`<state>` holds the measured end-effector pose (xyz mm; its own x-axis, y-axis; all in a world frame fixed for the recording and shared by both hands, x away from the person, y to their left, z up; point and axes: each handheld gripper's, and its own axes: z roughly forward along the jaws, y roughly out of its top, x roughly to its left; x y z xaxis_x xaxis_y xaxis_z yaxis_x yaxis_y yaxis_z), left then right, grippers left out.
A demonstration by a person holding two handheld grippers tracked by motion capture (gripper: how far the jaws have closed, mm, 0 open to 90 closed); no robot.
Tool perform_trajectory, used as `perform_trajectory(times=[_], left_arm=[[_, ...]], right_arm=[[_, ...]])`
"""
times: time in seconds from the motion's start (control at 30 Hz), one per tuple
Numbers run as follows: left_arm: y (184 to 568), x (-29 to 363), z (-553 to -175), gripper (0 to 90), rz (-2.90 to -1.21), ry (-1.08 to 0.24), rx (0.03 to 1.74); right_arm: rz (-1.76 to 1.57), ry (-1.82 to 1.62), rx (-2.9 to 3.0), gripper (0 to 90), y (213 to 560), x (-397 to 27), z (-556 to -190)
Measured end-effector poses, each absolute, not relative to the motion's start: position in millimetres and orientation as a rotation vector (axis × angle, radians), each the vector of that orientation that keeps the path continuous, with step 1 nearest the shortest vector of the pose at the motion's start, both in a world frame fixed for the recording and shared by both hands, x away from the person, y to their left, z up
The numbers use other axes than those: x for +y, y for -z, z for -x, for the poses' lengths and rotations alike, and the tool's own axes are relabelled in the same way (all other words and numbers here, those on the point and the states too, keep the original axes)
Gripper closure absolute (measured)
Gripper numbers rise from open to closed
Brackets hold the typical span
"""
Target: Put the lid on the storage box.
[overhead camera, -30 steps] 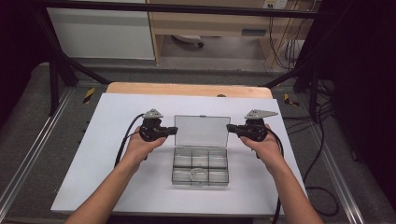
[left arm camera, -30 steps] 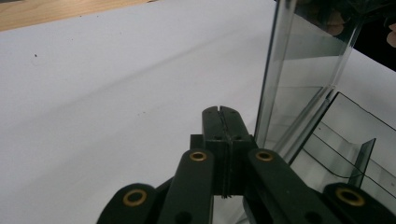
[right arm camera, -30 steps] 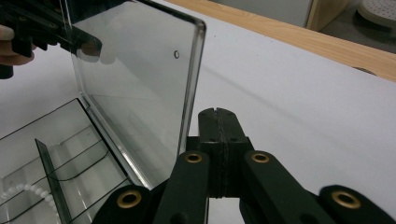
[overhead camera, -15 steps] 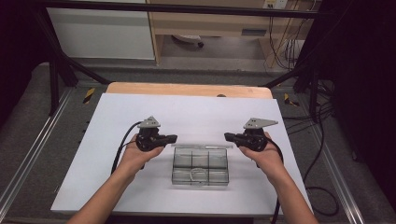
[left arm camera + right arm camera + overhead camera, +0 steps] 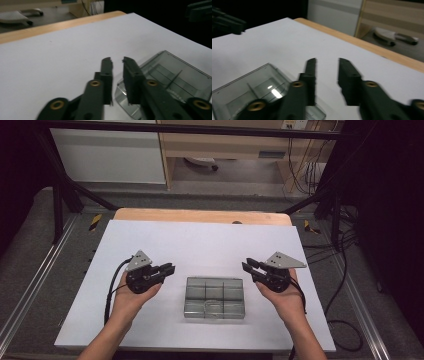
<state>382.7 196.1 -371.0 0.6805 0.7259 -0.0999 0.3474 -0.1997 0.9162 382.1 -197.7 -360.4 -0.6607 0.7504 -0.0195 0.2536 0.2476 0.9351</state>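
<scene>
Box (image 5: 214, 297) shut flat on counter (image 5: 200, 245). My left claw (image 5: 169, 269) and right claw (image 5: 248, 267) flank it, both just opened slightly, holding nothing, clear for release.

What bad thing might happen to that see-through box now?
Probably little. The clear box lies shut on the white table, with the left gripper and right gripper beside it, their jaws just opened and empty. A careless hand might nudge it. The cable might snag the table's edge.

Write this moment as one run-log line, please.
left tool: open, empty, left of box | right tool: open, empty, right of box | clear compartment box: lid shut, on white table
</scene>
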Motion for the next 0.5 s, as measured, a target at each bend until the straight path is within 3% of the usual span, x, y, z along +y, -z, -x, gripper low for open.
perform_trajectory(times=[0.17, 0.27, 0.4, 0.5], left_arm=[[366, 216, -371, 44.1, -1.744, -0.513, 0.921], [365, 225, -364, 32.5, -1.720, -0.548, 0.932], [365, 237, -354, 21.2, -1.707, -0.571, 0.945], [368, 249, -345, 17.0, -1.685, -0.573, 0.960]], right_arm=[[-0.986, -1.366, 1.925, 31.8, 352, -206, -371], [-1.020, -1.356, 1.855, 17.6, 348, -213, -365], [-1.058, -1.341, 1.775, 6.8, 347, -226, -356], [-1.073, -1.343, 1.755, 4.8, 351, -236, -350]])
